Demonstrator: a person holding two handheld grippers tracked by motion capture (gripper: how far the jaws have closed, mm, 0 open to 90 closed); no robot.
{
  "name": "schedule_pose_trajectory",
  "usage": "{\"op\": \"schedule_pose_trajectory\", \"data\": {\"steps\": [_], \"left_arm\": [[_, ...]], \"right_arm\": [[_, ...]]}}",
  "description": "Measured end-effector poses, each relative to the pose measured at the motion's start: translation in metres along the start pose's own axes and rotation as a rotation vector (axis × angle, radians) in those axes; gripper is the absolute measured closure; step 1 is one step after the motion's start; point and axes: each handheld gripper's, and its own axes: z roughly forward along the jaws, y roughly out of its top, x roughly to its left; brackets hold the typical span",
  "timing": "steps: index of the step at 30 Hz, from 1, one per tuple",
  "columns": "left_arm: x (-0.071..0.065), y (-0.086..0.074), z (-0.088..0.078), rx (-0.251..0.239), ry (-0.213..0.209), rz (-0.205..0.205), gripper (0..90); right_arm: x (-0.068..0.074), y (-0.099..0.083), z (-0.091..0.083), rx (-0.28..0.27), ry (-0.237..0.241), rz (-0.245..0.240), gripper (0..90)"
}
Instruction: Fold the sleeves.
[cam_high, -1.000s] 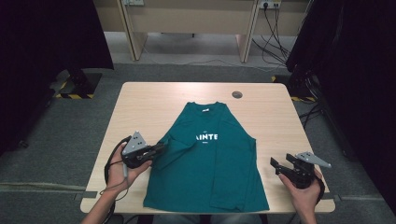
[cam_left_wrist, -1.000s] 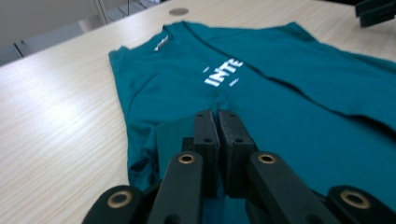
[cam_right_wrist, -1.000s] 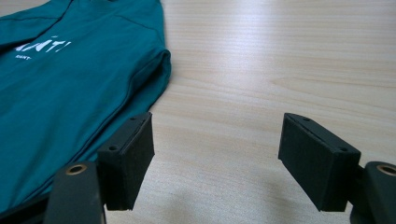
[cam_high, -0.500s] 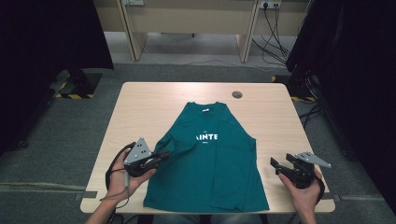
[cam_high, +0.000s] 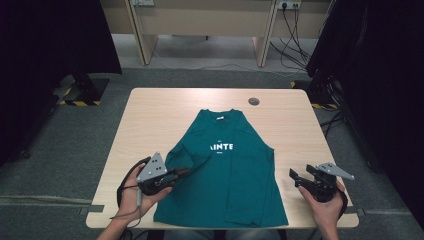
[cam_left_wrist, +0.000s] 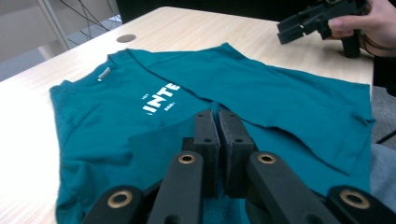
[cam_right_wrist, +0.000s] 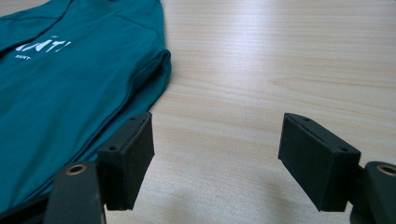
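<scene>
Shirt: we see the teal shirt (cam_high: 225, 170) lying flat in the middle of the table (cam_high: 165, 107), collar toward the far edge, hem at the near edge.
Fold: the shirt's left side is drawn in over the front, so a loose flap of cloth lies across the body below the print (cam_left_wrist: 161, 98).
Left claw: our left claw (cam_high: 181, 173) has its jaws pressed together on that flap of the shirt, as the left gripper view shows (cam_left_wrist: 217, 140).
Right claw: our right claw (cam_high: 296, 177) stands with jaws apart and nothing between them, over bare wood just beside the shirt's right edge (cam_right_wrist: 217, 158).
Risk, slip: we judge the pinch is small, at a thin edge; a quick pull could slide the cloth out and drop the flap crooked.
Risk, drag: nothing pins the shirt, so pulling the flap sideways could drag the whole shirt toward the right edge and skew it.
Risk, wrinkle: we think laying the flap down slack could leave a crease under the fold.
Left hand pose: it grips the claw from below near the near-left corner, pointing it level across the shirt.
Right hand pose: it rests at the near-right corner, claw aimed toward the shirt.
</scene>
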Motion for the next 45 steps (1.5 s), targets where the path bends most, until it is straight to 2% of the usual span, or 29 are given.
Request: {"op": "schedule_pose_trajectory", "data": {"steps": [1, 10, 21, 31, 37, 45], "left_arm": [[-0.004, 0.0, 0.0, -0.008, -0.004, 0.003, 86.5], [-0.011, -0.001, 0.0, -0.008, -0.021, 0.013, 86.5], [-0.029, -0.005, 0.006, 0.01, -0.072, 0.028, 86.5], [-0.038, -0.007, 0.009, 0.019, -0.099, 0.035, 86.4], [-0.045, -0.012, 0.016, 0.047, -0.129, 0.037, 86.3], [-0.049, -0.02, 0.025, 0.079, -0.149, 0.034, 86.1]], "right_arm": [[0.0, 0.0, 0.0, 0.0, 0.0, 0.0, 27.2], [0.0, 0.0, 0.0, -0.002, 0.0, -0.002, 27.2], [0.001, 0.0, 0.0, -0.001, -0.001, -0.003, 27.2], [0.001, 0.0, 0.0, -0.002, 0.0, -0.002, 27.3], [0.001, 0.0, 0.0, -0.002, 0.0, -0.002, 27.2], [0.001, 0.0, 0.0, -0.003, 0.0, -0.002, 27.2]]}}
